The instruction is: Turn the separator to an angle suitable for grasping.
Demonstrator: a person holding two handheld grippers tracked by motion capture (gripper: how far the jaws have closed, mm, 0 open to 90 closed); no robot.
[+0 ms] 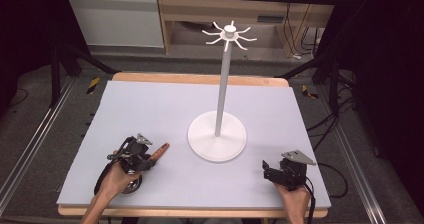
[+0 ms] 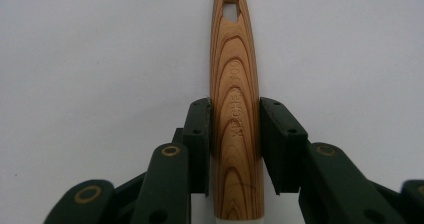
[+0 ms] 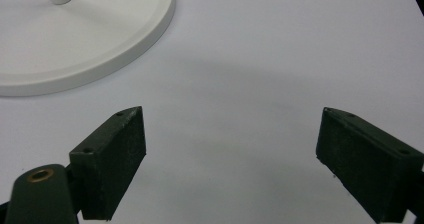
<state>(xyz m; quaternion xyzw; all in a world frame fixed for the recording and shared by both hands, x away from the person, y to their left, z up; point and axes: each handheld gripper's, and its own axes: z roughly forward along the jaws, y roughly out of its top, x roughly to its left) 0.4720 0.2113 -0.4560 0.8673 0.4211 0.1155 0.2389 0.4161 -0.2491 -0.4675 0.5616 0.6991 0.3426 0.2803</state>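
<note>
A wooden utensil handle [image 2: 235, 74] with a slot hole at its far end lies along the mat, and a white part begins at its near end. My left gripper [image 2: 235, 106] is shut on it, one pad on each side of its middle. In the high view the left gripper [image 1: 145, 160] sits at the front left of the mat, with the wooden handle's tip [image 1: 162, 149] poking out toward the stand. My right gripper [image 1: 270, 171] rests at the front right; its jaws [image 3: 230, 119] stand wide open over bare mat with nothing between them.
A white stand has a round base [image 1: 217, 136] at the mat's centre, a tall pole, and a ring of hooks [image 1: 229, 34] on top. Its base [image 3: 75, 49] lies ahead and to the left in the right gripper view. The grey mat [image 1: 150, 104] covers a wooden table.
</note>
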